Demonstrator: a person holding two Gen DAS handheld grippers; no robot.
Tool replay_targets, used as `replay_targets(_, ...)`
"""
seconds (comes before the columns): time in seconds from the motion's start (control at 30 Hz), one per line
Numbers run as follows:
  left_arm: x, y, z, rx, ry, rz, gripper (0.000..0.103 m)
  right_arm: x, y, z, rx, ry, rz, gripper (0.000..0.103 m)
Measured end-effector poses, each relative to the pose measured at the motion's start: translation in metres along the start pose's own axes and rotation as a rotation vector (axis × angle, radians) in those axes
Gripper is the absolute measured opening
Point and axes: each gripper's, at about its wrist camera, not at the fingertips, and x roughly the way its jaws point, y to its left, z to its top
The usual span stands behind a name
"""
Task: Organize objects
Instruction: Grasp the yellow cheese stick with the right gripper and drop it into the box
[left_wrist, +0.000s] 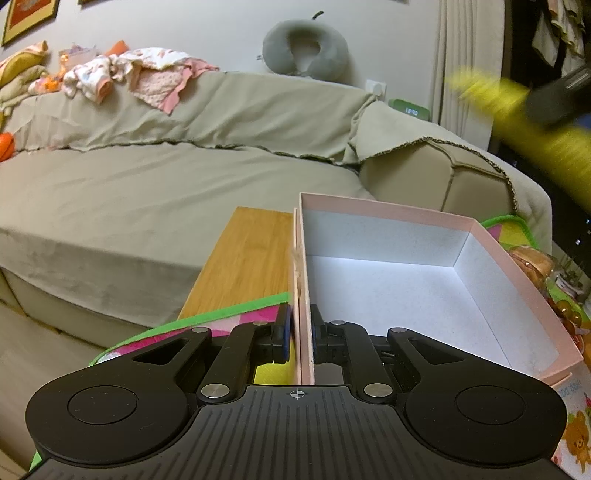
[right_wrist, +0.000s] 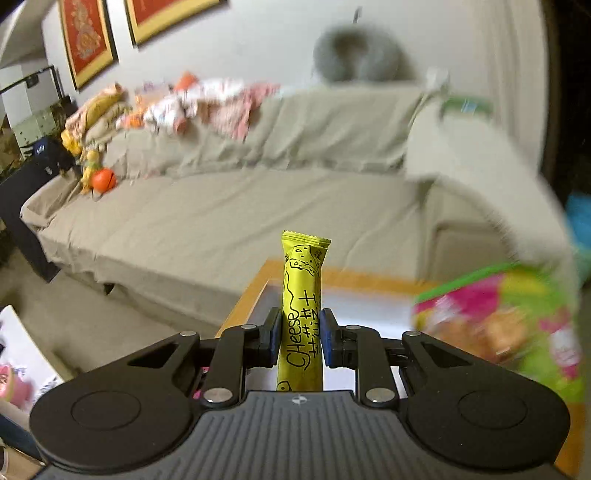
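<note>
A grey neck pillow (left_wrist: 306, 48) tops the far sofa (left_wrist: 147, 192); baby clothes (left_wrist: 122, 74), seemingly, lie heaped far left.

A lived-in home living room, and it showed everywhere.

A long sofa (left_wrist: 155, 177) under a beige throw filled the room, baby clothes (left_wrist: 122, 74) heaped along its back, a grey neck pillow (left_wrist: 306, 48) perched against the wall, framed red-and-gold pictures (right_wrist: 86, 40) hanging above, an orange toy ball (right_wrist: 103, 180) on the seat, and a wooden table (left_wrist: 243, 266) standing just before it.
</note>
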Motion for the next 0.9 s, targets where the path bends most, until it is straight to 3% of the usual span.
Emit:
replay_targets(0.17,0.0,0.001,0.0,0.0,0.001,-0.002,0.011,0.078,0.01,-0.009,0.045,0.119,0.014,0.021)
replay_targets(0.37,0.0,0.0,0.0,0.002,0.002,-0.005,0.011,0.117,0.014,-0.02,0.077,0.141,-0.009,0.022)
replay_targets(0.47,-0.001,0.0,0.0,0.004,0.001,-0.005,0.011,0.115,0.005,-0.021,0.116,0.131,0.039,0.023)
replay_targets(0.6,-0.001,0.0,0.001,0.006,0.0,-0.005,0.011,0.096,-0.012,-0.019,0.125,0.088,0.017,0.03)
replay_targets(0.7,-0.002,0.0,0.0,0.004,0.001,-0.007,0.011,0.073,-0.03,-0.021,0.096,0.032,-0.047,0.034)
replay_targets(0.9,-0.002,0.001,0.0,0.007,0.0,-0.005,0.011,0.02,-0.086,-0.032,0.075,-0.051,-0.178,0.052)
